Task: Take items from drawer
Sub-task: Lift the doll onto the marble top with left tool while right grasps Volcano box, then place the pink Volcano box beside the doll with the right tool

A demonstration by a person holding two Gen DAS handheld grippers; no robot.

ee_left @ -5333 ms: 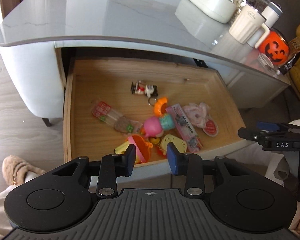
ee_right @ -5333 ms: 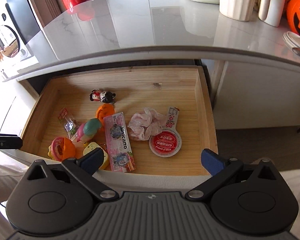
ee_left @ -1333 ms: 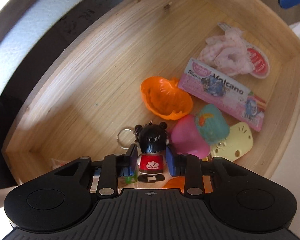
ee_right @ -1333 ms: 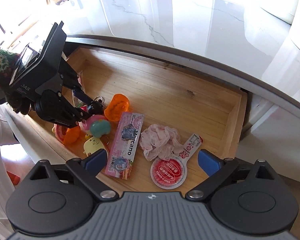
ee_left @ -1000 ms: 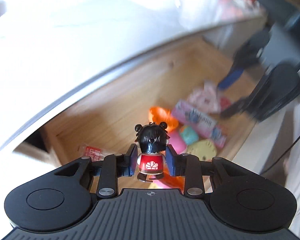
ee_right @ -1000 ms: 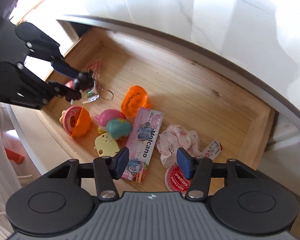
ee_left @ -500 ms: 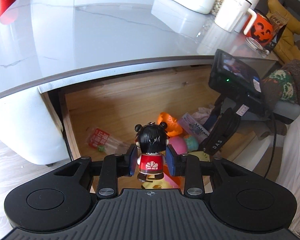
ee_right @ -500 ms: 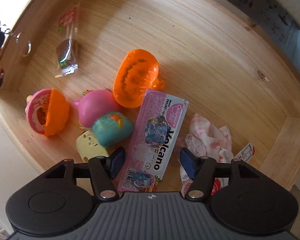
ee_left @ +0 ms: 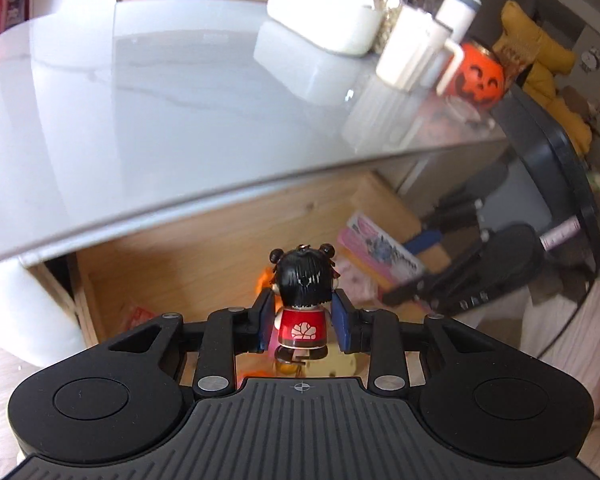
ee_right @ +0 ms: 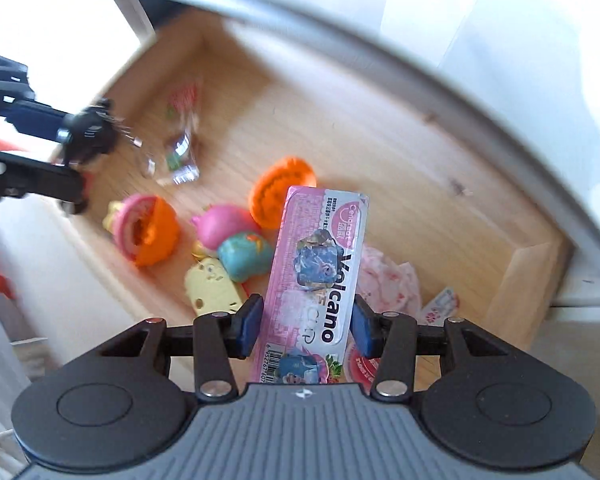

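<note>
My left gripper [ee_left: 302,320] is shut on a small doll keychain [ee_left: 303,280] with black hair and a red body, held above the open wooden drawer [ee_left: 204,248] near the tabletop edge. My right gripper [ee_right: 308,322] is shut on a pink "Volcano" snack packet [ee_right: 318,264], lifted over the drawer [ee_right: 380,184]. The right wrist view shows the left gripper [ee_right: 74,160] and the doll [ee_right: 88,132] at the drawer's left. In the left wrist view the right gripper [ee_left: 398,272] holds the packet [ee_left: 380,256] at the right.
In the drawer lie an orange pumpkin shell [ee_right: 282,192], a pink-and-orange toy [ee_right: 146,228], pink, teal and yellow toys, a candy wrapper [ee_right: 180,152] and pink cloth [ee_right: 388,280]. The grey tabletop [ee_left: 160,92] carries a white box, mugs and a pumpkin bucket [ee_left: 480,80].
My right gripper closed on the Volcano packet and raised it off the drawer floor. My left gripper kept hold of the doll and tilted up toward the tabletop.
</note>
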